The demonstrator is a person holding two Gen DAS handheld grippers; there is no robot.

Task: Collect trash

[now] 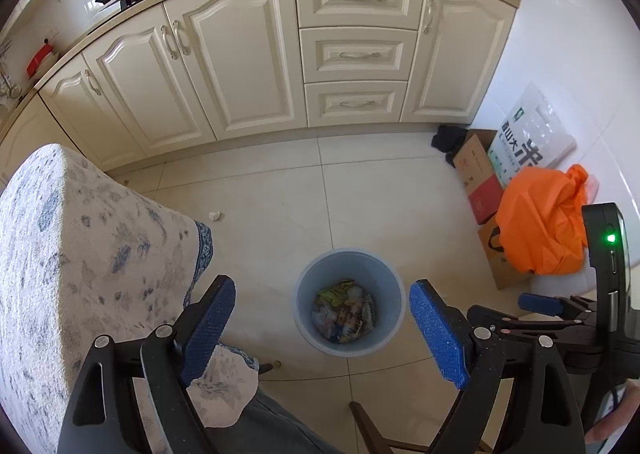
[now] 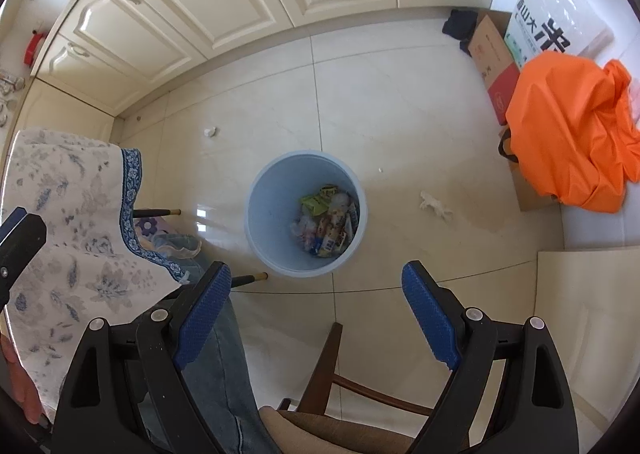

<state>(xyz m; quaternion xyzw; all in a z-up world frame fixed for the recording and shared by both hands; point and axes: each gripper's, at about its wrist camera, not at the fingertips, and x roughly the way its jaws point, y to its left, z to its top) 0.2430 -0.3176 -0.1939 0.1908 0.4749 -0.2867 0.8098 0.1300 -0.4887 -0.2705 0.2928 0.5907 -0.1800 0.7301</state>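
Observation:
A light blue waste bin stands on the tiled floor, with wrappers and crumpled paper in its bottom. My left gripper hangs above it, open, with nothing between its blue pads. In the right wrist view the same bin holds the wrappers, and my right gripper is open and empty just in front of it. A crumpled tissue lies on the floor right of the bin. A small white paper ball lies to its far left.
A table with a blue-flowered cloth fills the left. An orange bag on cardboard boxes sits against the right wall. Cream cabinets run along the back. A wooden chair and a person's jeans leg are below.

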